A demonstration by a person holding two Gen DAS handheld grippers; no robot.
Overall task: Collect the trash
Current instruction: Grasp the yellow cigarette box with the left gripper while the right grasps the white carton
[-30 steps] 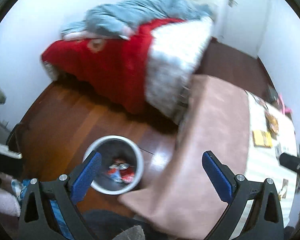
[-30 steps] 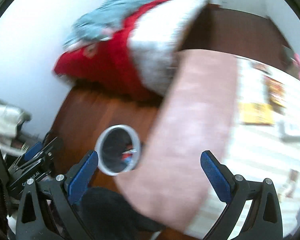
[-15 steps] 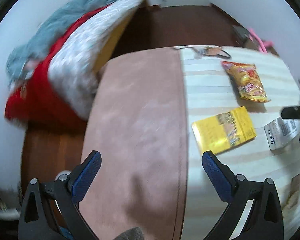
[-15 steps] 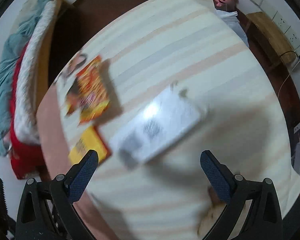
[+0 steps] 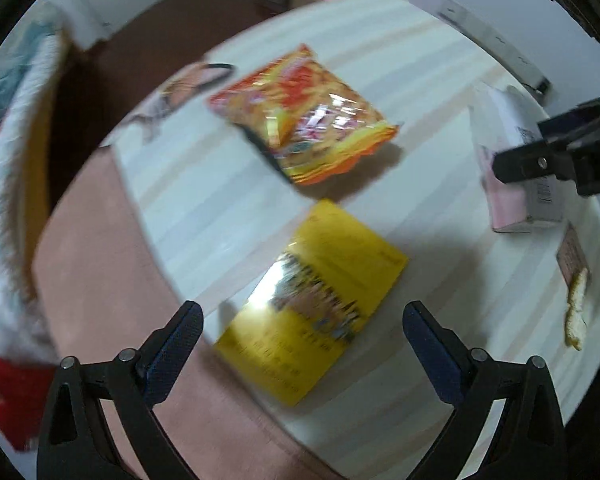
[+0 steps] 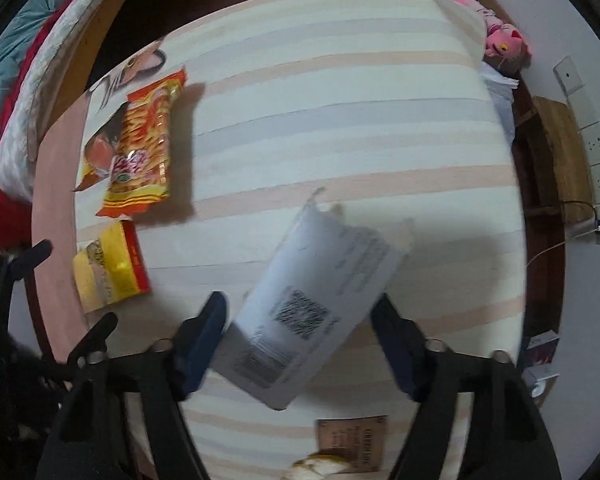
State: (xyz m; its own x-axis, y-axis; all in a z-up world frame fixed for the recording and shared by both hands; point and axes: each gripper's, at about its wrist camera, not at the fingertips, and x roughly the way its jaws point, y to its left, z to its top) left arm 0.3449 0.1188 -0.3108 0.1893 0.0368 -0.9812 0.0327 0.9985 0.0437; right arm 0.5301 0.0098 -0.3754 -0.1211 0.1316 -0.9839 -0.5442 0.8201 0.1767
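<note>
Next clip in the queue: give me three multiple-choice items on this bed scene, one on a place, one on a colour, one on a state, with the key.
1. What lies between the right tongs?
A. the white box
B. a spoon
C. a red cup

2. What colour is the flat packet in front of the left tongs?
A. green
B. yellow
C. black

3. How does the orange snack bag lie?
A. hanging from tongs
B. inside a bin
C. flat on the striped sheet, untouched

Key: 1 A, the box sits between the closing right fingers; 2 B, its face is yellow; 3 C, it lies beyond both tongs.
</note>
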